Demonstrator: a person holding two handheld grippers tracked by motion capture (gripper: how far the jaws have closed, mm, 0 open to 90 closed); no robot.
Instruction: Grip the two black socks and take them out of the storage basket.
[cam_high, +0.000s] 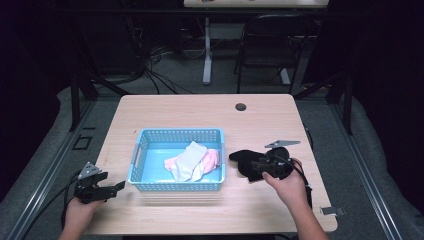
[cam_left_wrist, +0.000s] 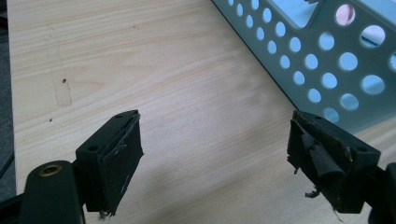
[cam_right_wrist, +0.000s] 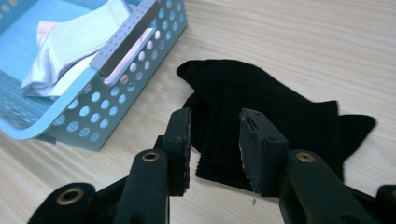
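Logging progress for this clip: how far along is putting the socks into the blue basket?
Done: a white sock and a pink sock already lie in the light blue perforated plastic basket. In hand: the right gripper hovers open over the black sock flat on the light wooden table, not gripping it. Left: grasping it and putting it in the basket. The left gripper waits open.

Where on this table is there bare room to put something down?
The far strip between the basket and the round hole is bare wood, as is the near edge in front of the basket. It is crowded right of the basket, where the black sock lies under the right gripper. The left gripper sits near the basket's left side.
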